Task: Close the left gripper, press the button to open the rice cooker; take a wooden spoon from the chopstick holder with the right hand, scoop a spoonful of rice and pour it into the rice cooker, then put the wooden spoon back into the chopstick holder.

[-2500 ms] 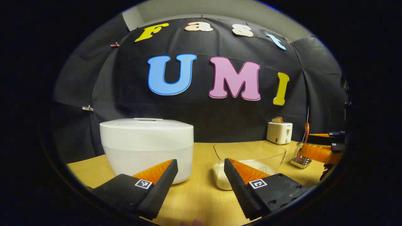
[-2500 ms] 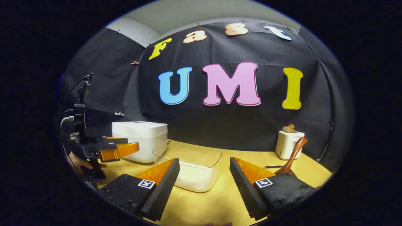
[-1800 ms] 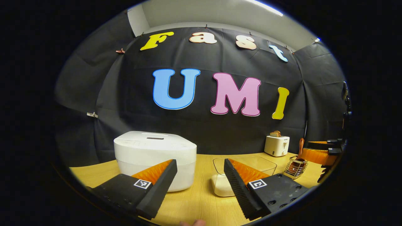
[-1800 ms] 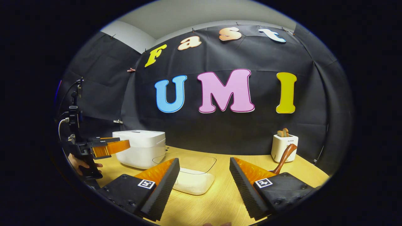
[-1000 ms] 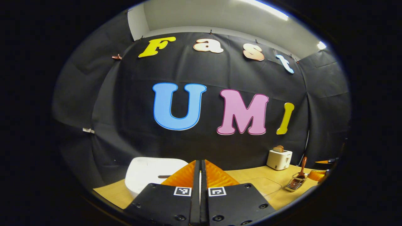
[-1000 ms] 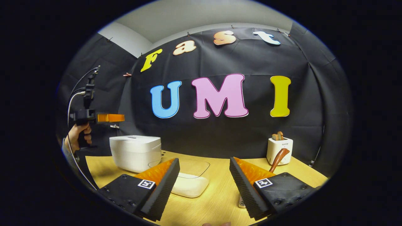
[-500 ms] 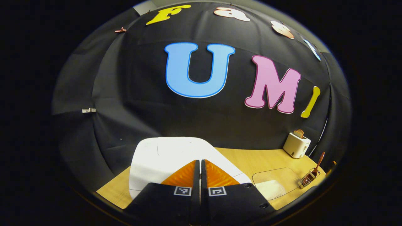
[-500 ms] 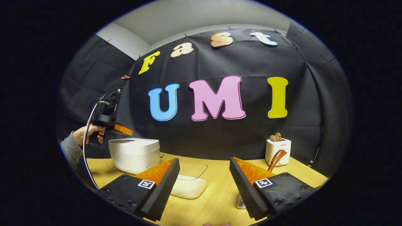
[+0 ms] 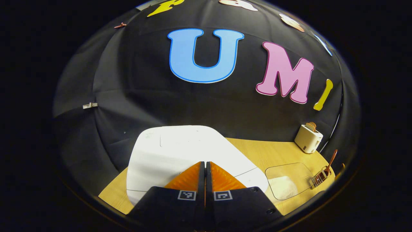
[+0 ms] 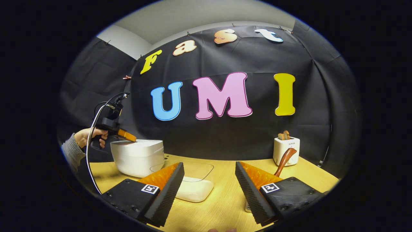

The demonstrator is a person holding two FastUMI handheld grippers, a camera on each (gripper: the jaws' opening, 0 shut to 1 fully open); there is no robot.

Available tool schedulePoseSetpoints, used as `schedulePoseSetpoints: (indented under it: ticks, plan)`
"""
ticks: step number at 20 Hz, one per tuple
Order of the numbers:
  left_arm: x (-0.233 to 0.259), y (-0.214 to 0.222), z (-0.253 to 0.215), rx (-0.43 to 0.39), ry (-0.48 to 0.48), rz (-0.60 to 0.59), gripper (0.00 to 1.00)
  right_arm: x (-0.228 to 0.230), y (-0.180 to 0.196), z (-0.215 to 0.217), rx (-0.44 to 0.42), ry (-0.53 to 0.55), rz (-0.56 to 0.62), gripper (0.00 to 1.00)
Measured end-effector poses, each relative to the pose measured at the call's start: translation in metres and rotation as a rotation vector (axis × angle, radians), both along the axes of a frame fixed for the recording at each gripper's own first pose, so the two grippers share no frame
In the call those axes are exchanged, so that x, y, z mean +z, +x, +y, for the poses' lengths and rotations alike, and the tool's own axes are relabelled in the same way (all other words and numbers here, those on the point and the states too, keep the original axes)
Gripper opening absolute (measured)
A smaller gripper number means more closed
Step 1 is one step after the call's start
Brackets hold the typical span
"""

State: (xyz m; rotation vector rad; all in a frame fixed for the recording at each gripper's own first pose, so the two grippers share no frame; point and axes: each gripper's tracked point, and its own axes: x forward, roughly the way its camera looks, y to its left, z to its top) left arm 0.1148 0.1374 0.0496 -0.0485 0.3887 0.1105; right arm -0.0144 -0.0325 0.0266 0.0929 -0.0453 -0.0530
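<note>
The white rice cooker [image 9: 180,151] lies just beneath my left gripper [image 9: 205,163], which is shut with nothing between its fingers and tilts down onto the closed lid. In the right gripper view a hand [image 10: 84,137] holds that left gripper [image 10: 127,136], its tip at the top of the rice cooker [image 10: 136,158]. My right gripper [image 10: 209,164] hangs open over the table with nothing in it. Behind its right finger rises the wooden spoon's handle [image 10: 285,162]. In the left gripper view the wooden spoon [image 9: 331,159] stands in the wire chopstick holder [image 9: 319,177].
A clear glass bowl [image 10: 193,185] with white rice sits in the middle of the wooden table [image 10: 225,199], right of the cooker; it shows as the bowl [image 9: 286,183] in the left gripper view. A white toaster [image 10: 285,149] stands at the back right.
My left gripper shut, rose, then moved forward and tilted down over the rice cooker's lid. The right gripper stayed open and barely shifted.
</note>
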Motion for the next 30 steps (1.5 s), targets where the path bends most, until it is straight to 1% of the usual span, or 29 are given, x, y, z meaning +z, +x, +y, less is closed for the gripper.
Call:
schedulePoseSetpoints:
  ticks: [2, 4, 5, 7, 8, 9, 10, 12, 14, 16, 17, 18, 20, 22, 23, 24, 26, 27, 30]
  plan:
    - [-0.002, 0.000, 0.000, 0.015, -0.004, 0.030, 0.06, -0.002, 0.001, 0.002, 0.004, -0.003, 0.006, 0.99]
    - [-0.007, -0.005, -0.001, 0.009, 0.006, 0.088, 0.06, -0.005, 0.002, 0.003, 0.008, 0.006, 0.012, 0.99]
    - [-0.009, -0.001, 0.000, 0.002, 0.021, 0.109, 0.06, -0.005, 0.002, 0.004, 0.013, 0.014, 0.013, 0.99]
    - [-0.005, -0.001, 0.000, -0.002, 0.039, 0.121, 0.06, -0.002, 0.000, 0.005, 0.019, 0.024, 0.009, 0.99]
    - [0.004, 0.000, 0.000, -0.002, 0.047, 0.095, 0.06, 0.001, -0.001, 0.005, 0.020, 0.020, 0.002, 0.99]
    - [0.017, 0.003, 0.002, 0.002, 0.062, 0.038, 0.06, 0.003, -0.002, 0.003, 0.016, 0.014, -0.008, 0.99]
    - [0.036, 0.009, 0.003, 0.009, 0.089, -0.045, 0.06, 0.007, -0.003, 0.001, 0.010, 0.010, -0.021, 0.99]
    - [0.082, 0.018, 0.008, 0.040, 0.154, -0.230, 0.06, 0.013, -0.005, -0.003, -0.001, 0.008, -0.039, 0.99]
    - [0.119, 0.014, 0.017, 0.084, 0.209, -0.372, 0.06, 0.013, -0.006, -0.007, -0.007, 0.010, -0.044, 0.99]
    - [0.139, 0.004, 0.019, 0.132, 0.219, -0.470, 0.06, 0.014, -0.006, -0.013, -0.026, -0.002, -0.048, 0.99]
    - [0.146, 0.001, 0.015, 0.141, 0.214, -0.509, 0.06, 0.014, -0.006, -0.015, -0.031, -0.011, -0.049, 0.99]
    - [0.151, -0.006, 0.013, 0.145, 0.219, -0.543, 0.09, 0.013, -0.006, -0.017, -0.036, -0.022, -0.045, 0.99]
    - [0.156, -0.023, 0.010, 0.151, 0.238, -0.590, 0.43, 0.011, -0.004, -0.023, -0.041, -0.031, -0.034, 0.99]
    - [0.158, -0.045, 0.004, 0.159, 0.230, -0.647, 0.76, 0.010, -0.004, -0.030, -0.039, -0.015, -0.012, 0.99]
    - [0.154, -0.055, 0.000, 0.154, 0.207, -0.676, 0.99, 0.010, -0.006, -0.038, -0.044, -0.001, -0.003, 0.99]
    - [0.151, -0.068, -0.004, 0.154, 0.182, -0.699, 0.98, 0.011, -0.008, -0.047, -0.058, 0.009, 0.005, 0.99]
    - [0.133, -0.088, -0.012, 0.150, 0.139, -0.702, 0.98, 0.008, -0.014, -0.072, -0.113, 0.017, 0.022, 0.99]
    - [0.121, -0.097, -0.017, 0.143, 0.114, -0.691, 0.97, 0.003, -0.017, -0.086, -0.144, 0.018, 0.034, 0.99]
    - [0.088, -0.109, -0.039, 0.086, 0.047, -0.641, 0.95, -0.017, -0.020, -0.127, -0.229, 0.040, 0.089, 0.99]
